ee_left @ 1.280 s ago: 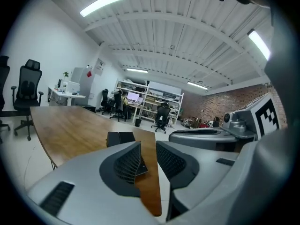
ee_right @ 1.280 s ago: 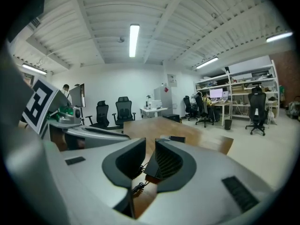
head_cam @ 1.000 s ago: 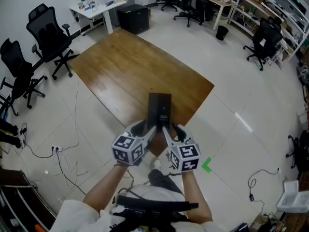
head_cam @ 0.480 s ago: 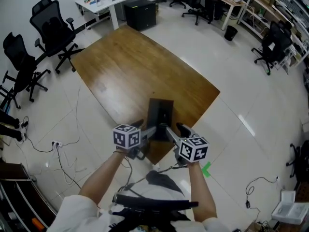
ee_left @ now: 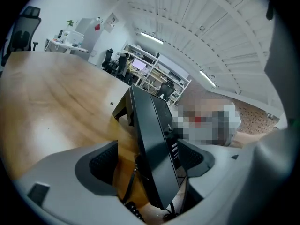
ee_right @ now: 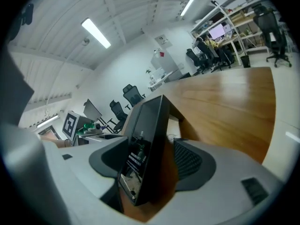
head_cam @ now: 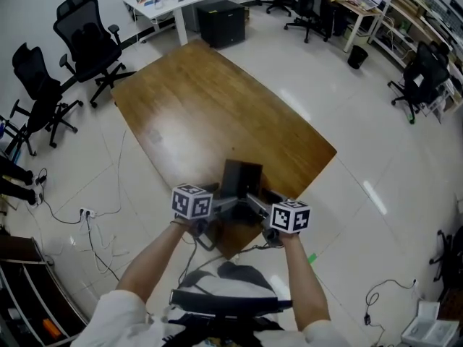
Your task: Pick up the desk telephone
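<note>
Telephone count: one. I am seeing a single dark desk telephone (head_cam: pixel 241 181) sitting propped on its stand at the near corner of the one wooden table (head_cam: pixel 202 114), its slab tilting up off the wood.

Grippers: two, one in each hand, each carrying one marker cube. I am watching the left gripper (head_cam: pixel 226 204) coming in at the phone's left side and the right gripper (head_cam: pixel 255 202) at its right side, the two facing each other across the phone's near end.

Left gripper view: jaws have just been opening and are standing wide apart. The phone's edge is standing between the two pads (ee_left: pixel 101 165). Bare wood is showing between the left-hand pad and the phone, so the pads are not clamping it. One coiled cord (ee_left: pixel 133 210) is trailing below the phone.

Right gripper view: the same picture. Jaws have just been opening and are spread, with the phone between the two ribbed pads (ee_right: pixel 187 161). Wood is showing in the gap on the right-hand side, so there is no grip.

Surroundings, counted: two black office chairs (head_cam: pixel 87 42) left of the table, one black cabinet (head_cam: pixel 223 22) beyond it, one green tape mark (head_cam: pixel 311 257) on the floor.
</note>
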